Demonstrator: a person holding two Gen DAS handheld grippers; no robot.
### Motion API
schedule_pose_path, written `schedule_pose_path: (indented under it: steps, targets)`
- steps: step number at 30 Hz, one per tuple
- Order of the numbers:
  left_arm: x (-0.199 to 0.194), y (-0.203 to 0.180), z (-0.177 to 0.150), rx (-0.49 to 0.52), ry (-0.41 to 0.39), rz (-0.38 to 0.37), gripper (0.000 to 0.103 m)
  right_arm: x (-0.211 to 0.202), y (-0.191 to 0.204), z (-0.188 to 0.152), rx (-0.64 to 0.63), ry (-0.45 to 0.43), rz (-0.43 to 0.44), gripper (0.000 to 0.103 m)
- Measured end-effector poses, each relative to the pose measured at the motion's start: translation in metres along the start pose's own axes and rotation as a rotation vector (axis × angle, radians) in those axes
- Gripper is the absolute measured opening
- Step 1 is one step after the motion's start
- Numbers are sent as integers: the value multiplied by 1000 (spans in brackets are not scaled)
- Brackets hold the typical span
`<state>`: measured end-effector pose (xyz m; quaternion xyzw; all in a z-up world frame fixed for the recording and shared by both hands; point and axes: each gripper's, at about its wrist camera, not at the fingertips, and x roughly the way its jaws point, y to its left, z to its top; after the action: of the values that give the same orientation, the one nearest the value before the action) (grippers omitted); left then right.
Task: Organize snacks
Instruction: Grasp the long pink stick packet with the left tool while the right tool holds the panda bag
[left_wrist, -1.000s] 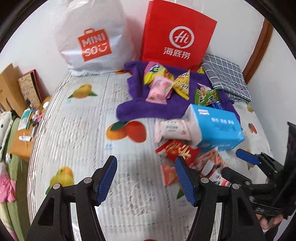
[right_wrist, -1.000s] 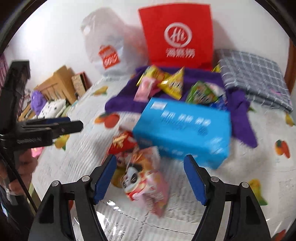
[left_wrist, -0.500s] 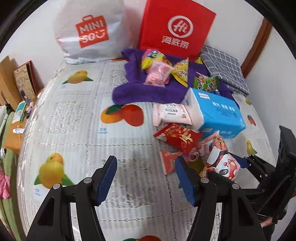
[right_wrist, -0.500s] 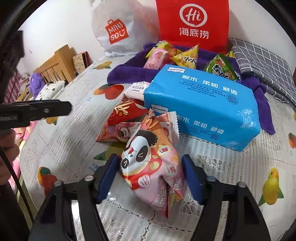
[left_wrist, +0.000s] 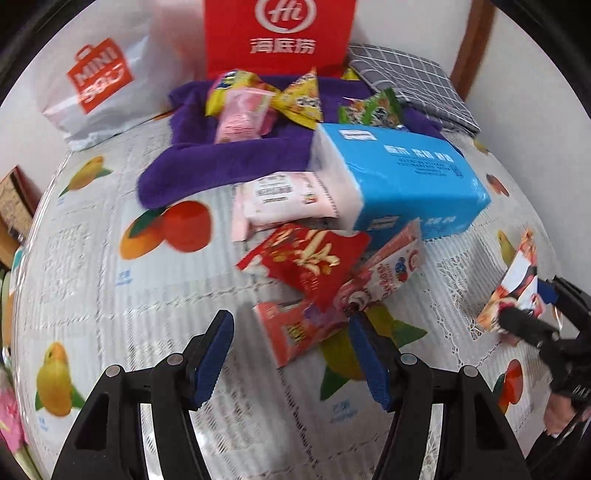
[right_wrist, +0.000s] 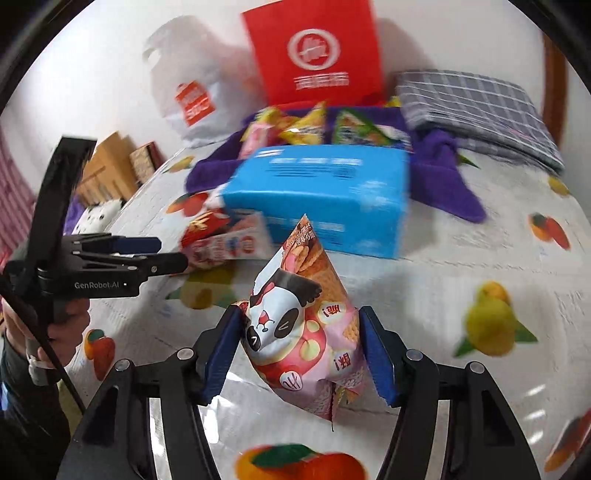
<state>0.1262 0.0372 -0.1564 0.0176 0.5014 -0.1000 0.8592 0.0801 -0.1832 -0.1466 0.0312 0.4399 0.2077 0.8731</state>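
The panda snack bag (right_wrist: 299, 332) sits pinched between the closing right tool (right_wrist: 301, 354).

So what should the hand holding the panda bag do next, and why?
Probably carry the panda bag over to the purple towel, I'd guess. The right gripper is closing its fingers on the bag's sides, and other snacks already lie on that towel behind the blue tissue pack.

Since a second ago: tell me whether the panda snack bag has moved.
Yes. The panda snack bag has left the pile beside the blue tissue pack, nearer the camera, between the closing right tongs.
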Motion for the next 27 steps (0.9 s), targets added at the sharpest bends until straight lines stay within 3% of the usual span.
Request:
schedule_pose_path:
  steps: [6, 12, 24, 27]
  targets:
    - [6, -18, 3, 52, 10, -31, 62, -4, -18, -5, 48, -14, -19, 63]
    - [3, -41, 1, 119, 37, -85, 49, -6, -28, -7, 83, -22, -26, 63]
    - [12, -79, 5, 212, 45, -51, 52, -24, -49, -18, 137, -53, -41, 63]
    - [10, -87, 6, 238, 52, -91, 52, -26, -51, -21, 145, -54, -40, 63]
